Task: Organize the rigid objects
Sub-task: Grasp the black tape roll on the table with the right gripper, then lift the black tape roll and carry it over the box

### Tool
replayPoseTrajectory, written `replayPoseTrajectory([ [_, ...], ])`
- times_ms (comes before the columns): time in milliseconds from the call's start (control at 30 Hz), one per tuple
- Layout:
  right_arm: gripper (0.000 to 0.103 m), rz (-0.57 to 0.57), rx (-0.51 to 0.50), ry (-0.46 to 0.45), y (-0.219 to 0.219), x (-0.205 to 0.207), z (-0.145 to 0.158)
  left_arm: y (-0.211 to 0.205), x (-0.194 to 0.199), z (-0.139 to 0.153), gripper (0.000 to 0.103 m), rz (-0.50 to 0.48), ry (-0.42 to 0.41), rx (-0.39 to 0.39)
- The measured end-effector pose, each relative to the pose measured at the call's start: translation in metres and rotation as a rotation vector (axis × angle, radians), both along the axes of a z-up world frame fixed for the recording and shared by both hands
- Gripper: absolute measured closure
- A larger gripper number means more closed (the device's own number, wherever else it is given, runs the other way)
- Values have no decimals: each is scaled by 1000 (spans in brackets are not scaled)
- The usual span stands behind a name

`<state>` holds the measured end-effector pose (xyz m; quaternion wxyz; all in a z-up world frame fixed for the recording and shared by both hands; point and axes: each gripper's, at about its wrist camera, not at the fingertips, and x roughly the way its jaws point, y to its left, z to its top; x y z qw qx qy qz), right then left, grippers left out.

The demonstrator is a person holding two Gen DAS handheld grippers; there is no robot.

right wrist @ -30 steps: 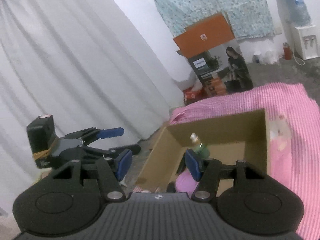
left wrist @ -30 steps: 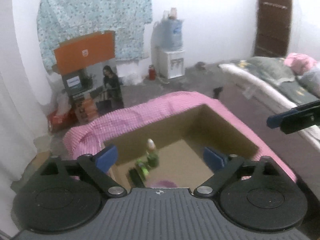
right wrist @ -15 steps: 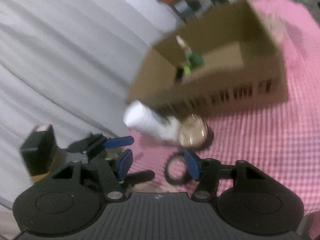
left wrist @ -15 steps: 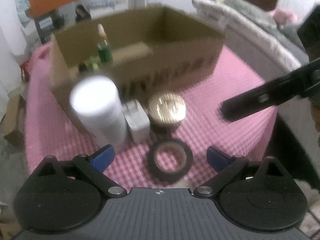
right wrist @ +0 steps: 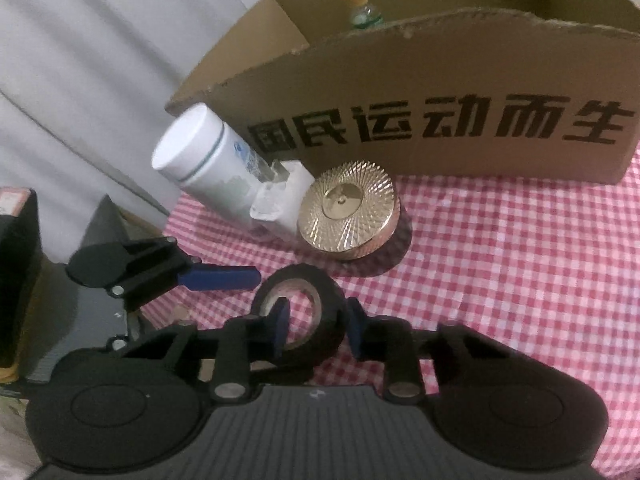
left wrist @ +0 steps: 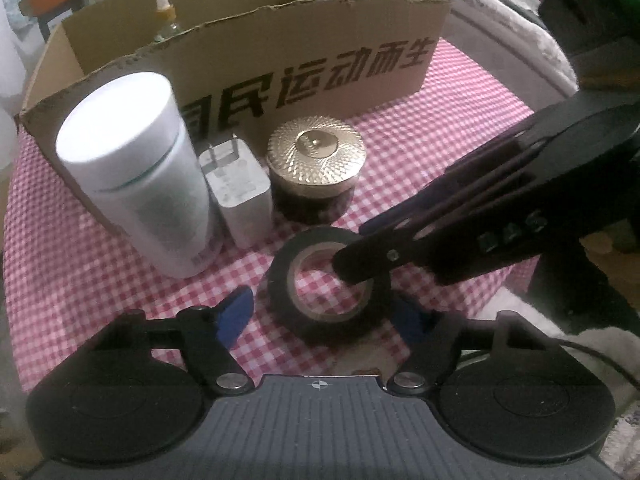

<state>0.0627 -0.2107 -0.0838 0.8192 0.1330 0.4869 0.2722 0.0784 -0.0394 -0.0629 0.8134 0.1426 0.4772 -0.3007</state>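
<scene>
Black tape roll (right wrist: 298,312) lying flat on the checked counter (right wrist: 500,272), straddled by the right claw (right wrist: 316,322): one finger inside the hole, the other outside the wall, closing on it, contact unclear. Left claw (left wrist: 324,314) spread wide, just short of the same roll (left wrist: 320,280), empty. Beyond both claws: gold-lidded jar (left wrist: 316,172), white charger (left wrist: 238,192), white canister (left wrist: 148,192), then cardboard box (left wrist: 320,64) holding a dropper bottle (right wrist: 358,4).

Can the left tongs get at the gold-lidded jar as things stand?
Probably not directly. The tape roll lies between the open left tongs and the gold-lidded jar, and the right tongs, straddling the roll's wall, cross that path.
</scene>
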Motion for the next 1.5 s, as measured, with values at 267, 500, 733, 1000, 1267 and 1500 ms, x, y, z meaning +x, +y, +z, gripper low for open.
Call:
replayPoseTrajectory([
  [267, 81, -3, -53, -24, -1, -7, -2, -25, -3, -5, 37, -40, -24, -12],
  [500, 81, -51, -84, -26, -21, -17, 2, -45, -8, -13, 35, -105, -53, -8],
  [733, 79, -14, -136, -63, -8, -23, 4, -45, -5, -13, 26, -107, -41, 18],
  [1000, 81, 19, -165, -115, -2, -23, 3, -50, -9, -14, 37, -95, -79, 9],
  [1267, 81, -7, -165, -158, -7, -37, 24, -44, -25, 16, 37, -97, -158, -34],
  [1500, 81, -36, -187, -329, -17, -59, 92, -41, -36, 79, 37, -96, -326, -79],
])
